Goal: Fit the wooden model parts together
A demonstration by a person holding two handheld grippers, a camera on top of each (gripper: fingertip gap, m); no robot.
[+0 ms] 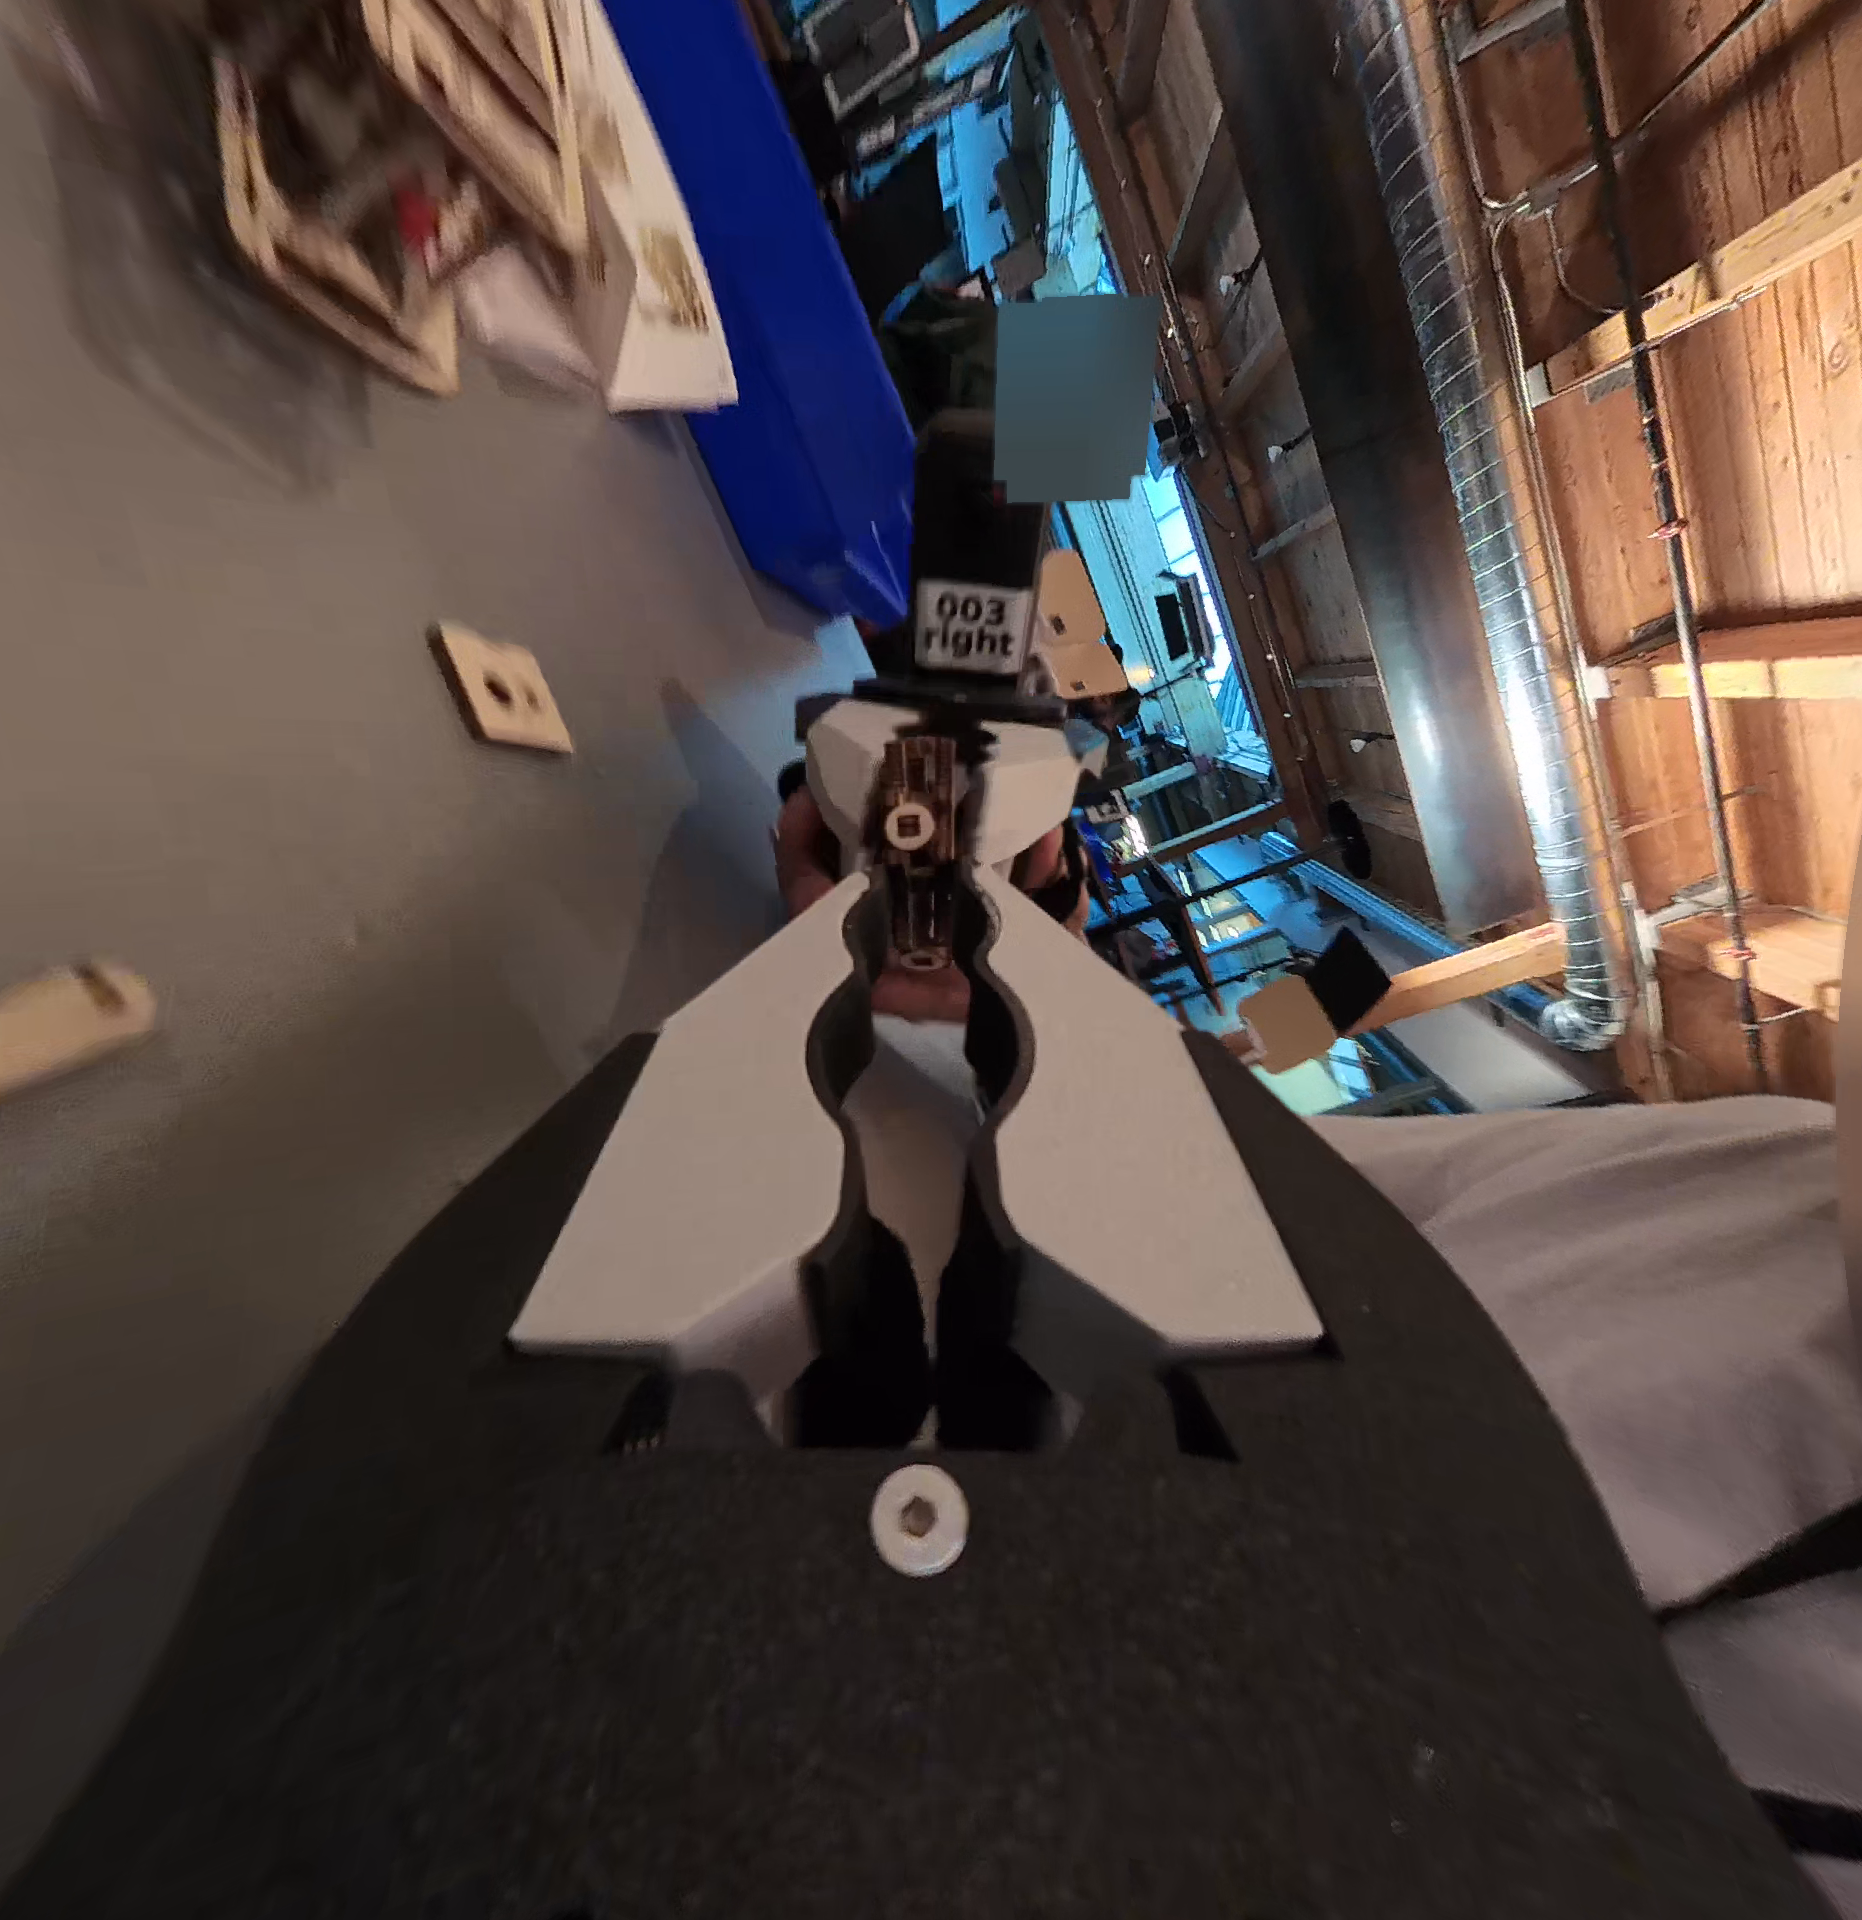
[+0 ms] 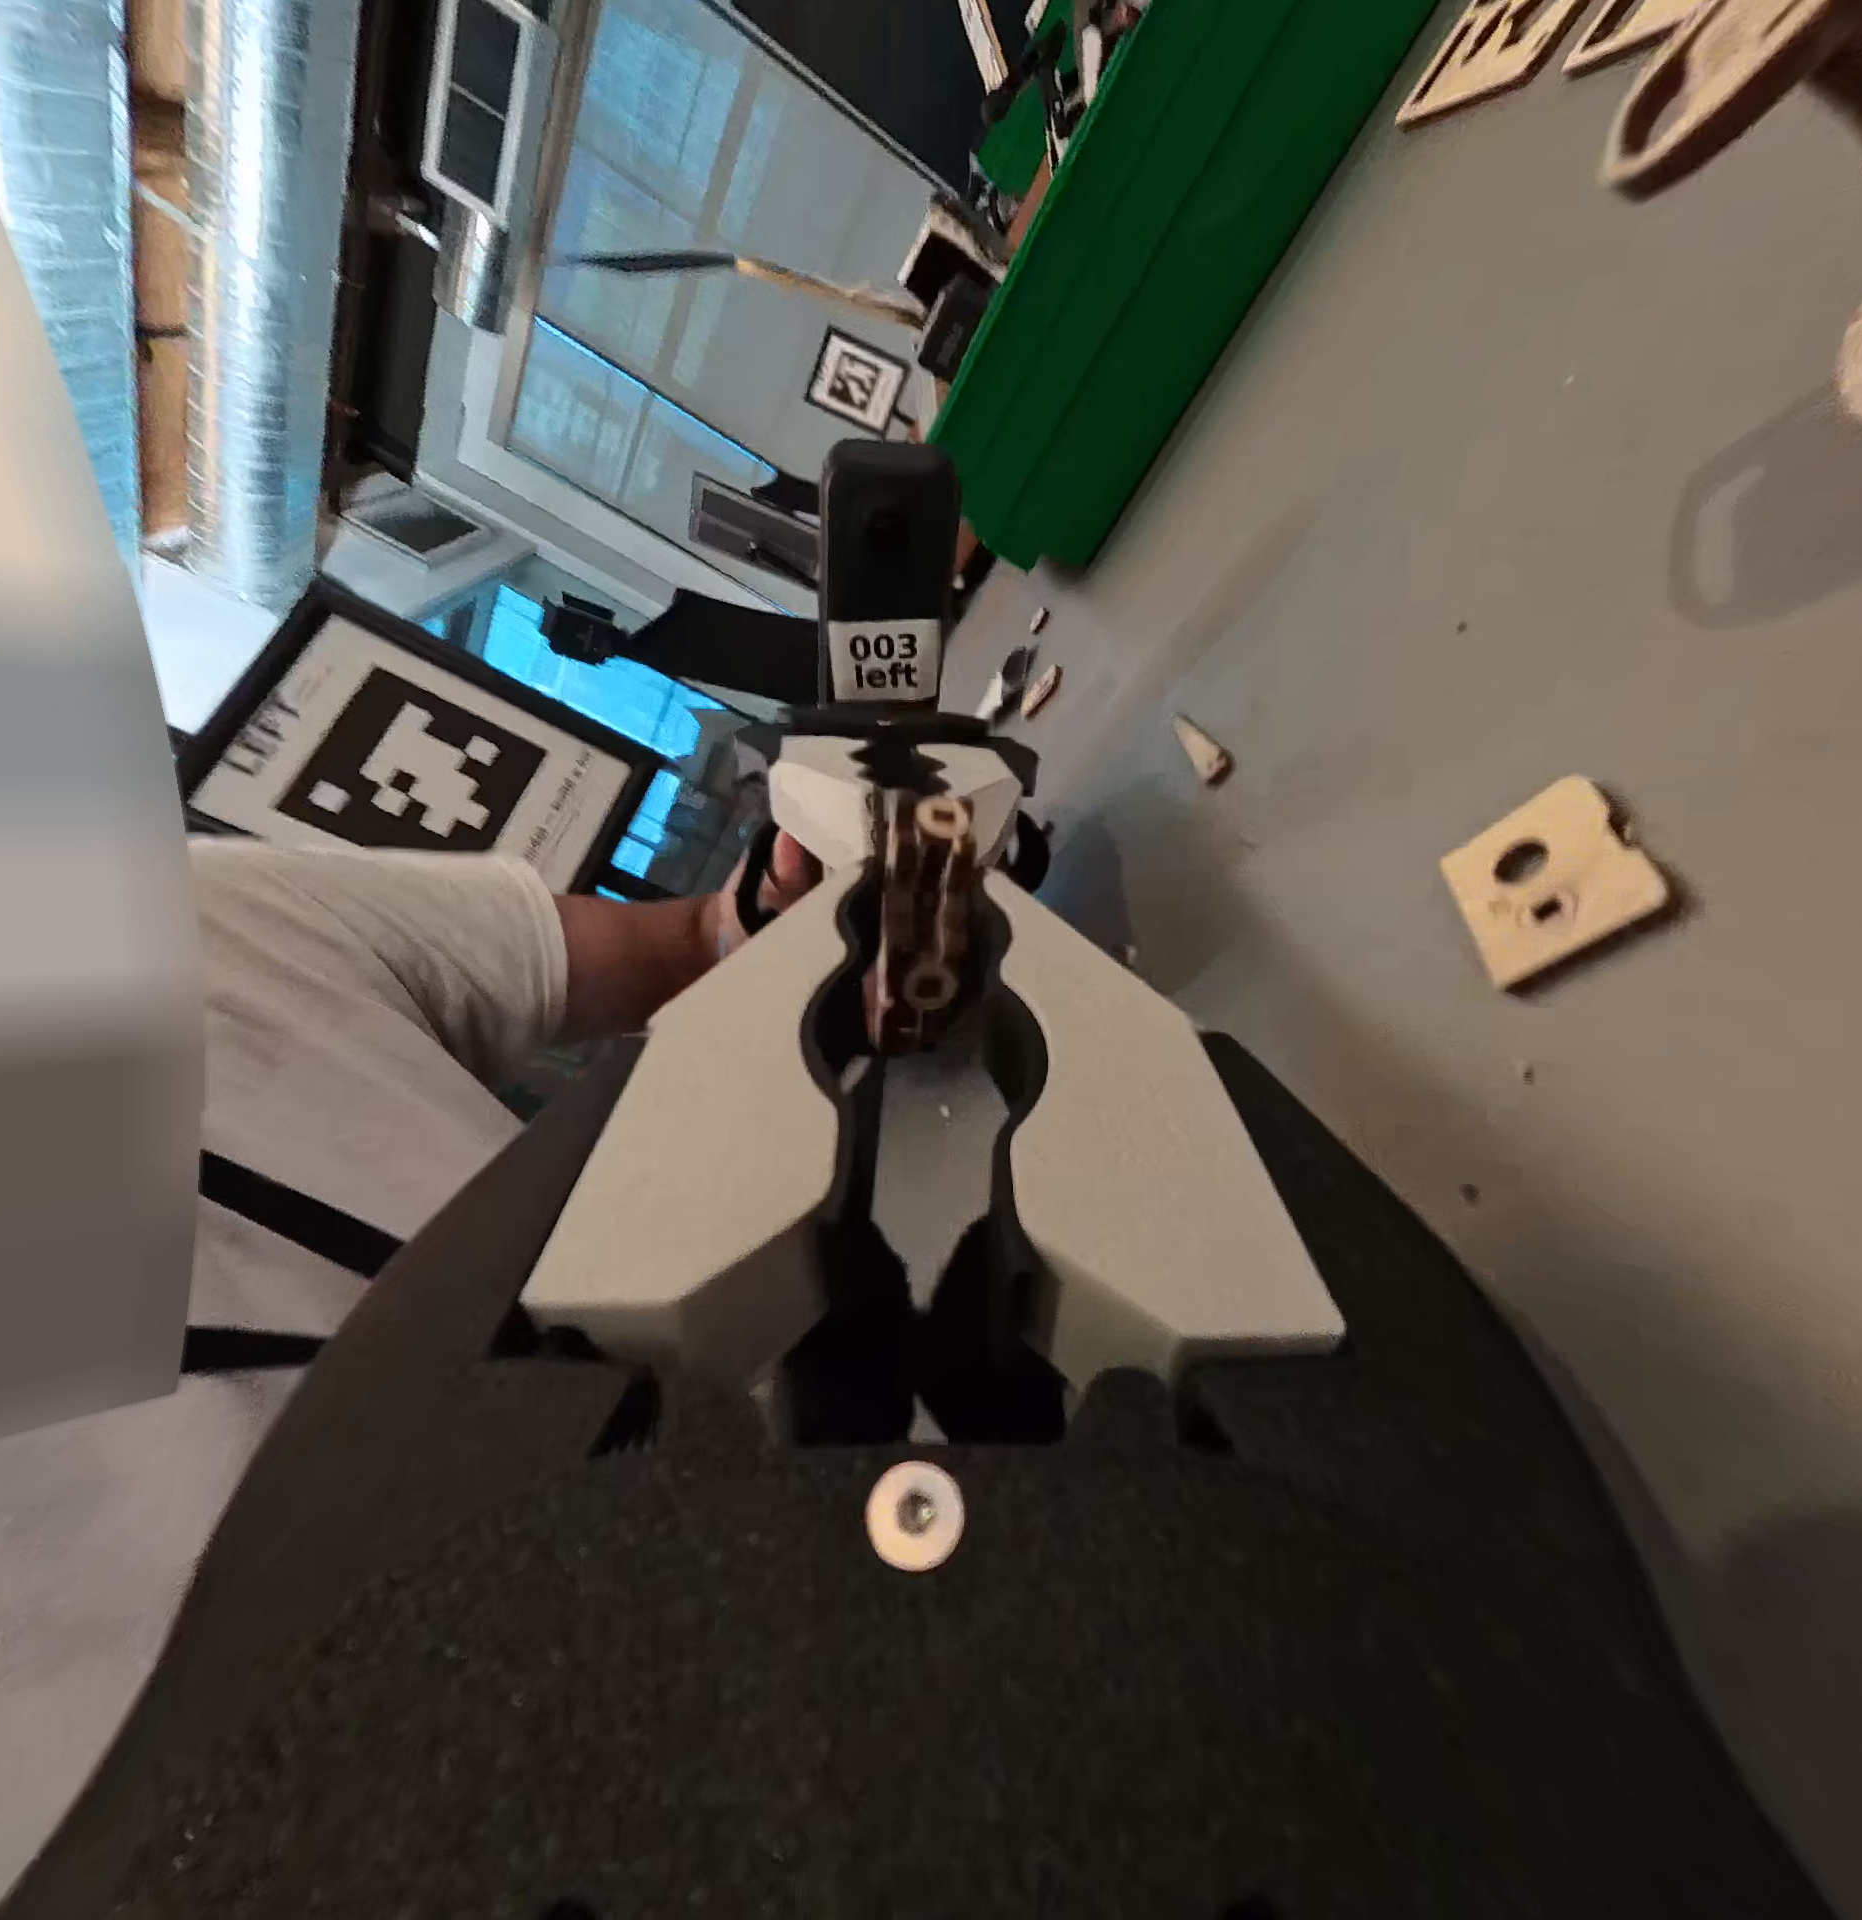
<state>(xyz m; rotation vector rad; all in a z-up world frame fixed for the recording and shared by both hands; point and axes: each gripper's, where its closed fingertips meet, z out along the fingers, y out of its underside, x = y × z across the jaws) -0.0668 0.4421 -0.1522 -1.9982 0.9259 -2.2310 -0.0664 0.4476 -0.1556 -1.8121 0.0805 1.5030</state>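
Both grippers face each other, lifted above the grey table, and hold one small wooden assembly between them. In the left wrist view my left gripper is shut on the dark layered wooden assembly, which has a pale ring on its face. The right gripper clamps its far end. In the right wrist view my right gripper is shut on the same wooden assembly, seen edge-on with two pale pegs. The left gripper grips the far side. How the parts seat inside the jaws is hidden.
Loose wooden parts lie on the grey table: a slotted plate, a bar and cut sheets. In the right wrist view there is a square plate with holes, a small piece, a green bin and a person's forearm. The tips of both grippers are at nearly the same place.
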